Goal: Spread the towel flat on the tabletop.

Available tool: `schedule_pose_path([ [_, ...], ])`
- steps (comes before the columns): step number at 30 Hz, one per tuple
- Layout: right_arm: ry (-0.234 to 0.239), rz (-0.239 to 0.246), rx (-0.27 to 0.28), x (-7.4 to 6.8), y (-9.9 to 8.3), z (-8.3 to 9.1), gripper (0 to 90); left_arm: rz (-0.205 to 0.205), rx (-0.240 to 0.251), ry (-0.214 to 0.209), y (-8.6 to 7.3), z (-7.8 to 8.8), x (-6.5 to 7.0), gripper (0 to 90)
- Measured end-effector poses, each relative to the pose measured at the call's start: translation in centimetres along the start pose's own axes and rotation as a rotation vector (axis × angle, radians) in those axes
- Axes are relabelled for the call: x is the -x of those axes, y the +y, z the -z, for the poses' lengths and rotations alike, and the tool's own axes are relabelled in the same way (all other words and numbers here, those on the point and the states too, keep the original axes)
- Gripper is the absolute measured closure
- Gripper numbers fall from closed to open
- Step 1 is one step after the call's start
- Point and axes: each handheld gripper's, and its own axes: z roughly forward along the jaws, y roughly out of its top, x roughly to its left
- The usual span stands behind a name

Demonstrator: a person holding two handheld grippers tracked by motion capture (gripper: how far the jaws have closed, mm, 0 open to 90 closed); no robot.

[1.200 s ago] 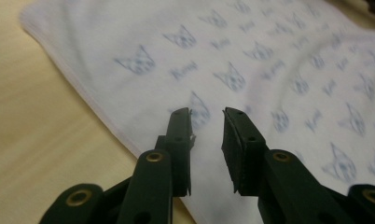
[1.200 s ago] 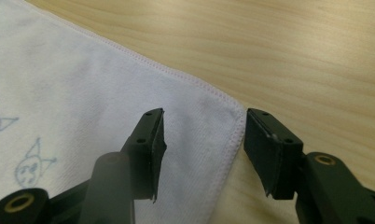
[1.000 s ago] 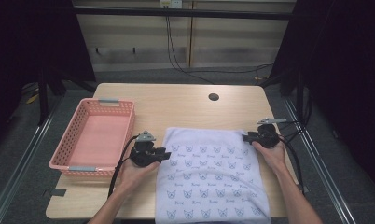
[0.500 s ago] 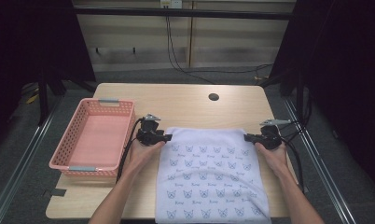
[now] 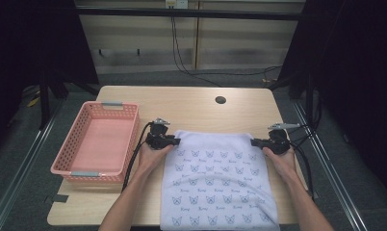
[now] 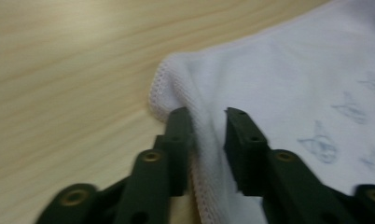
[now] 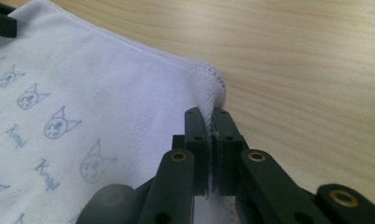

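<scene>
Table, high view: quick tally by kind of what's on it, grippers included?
Towel: 1
Pink basket: 1
Grippers: 2, left gripper and right gripper, one at each far corner of the towel
Total: 4

Bare worktop lies open beyond the printed towel, broken by 1 cable hole. The pink basket blocks the left side.
</scene>
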Motion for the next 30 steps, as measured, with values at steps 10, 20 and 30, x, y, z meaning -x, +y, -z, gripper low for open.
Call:
schedule_pose_path([
  [10,0.044,-0.044,0.072,0.5,1.2,1.5,87.5,0.012,0.056,-0.027,1.7,1.9,0.1,87.2],
  [20,0.045,-0.049,0.151,0.8,2.6,4.1,87.7,-0.032,0.160,-0.041,4.2,5.4,1.0,87.2],
  [30,0.043,0.039,0.217,-1.0,8.2,6.5,87.7,-0.024,0.246,-0.016,6.9,8.3,0.4,87.2],
])
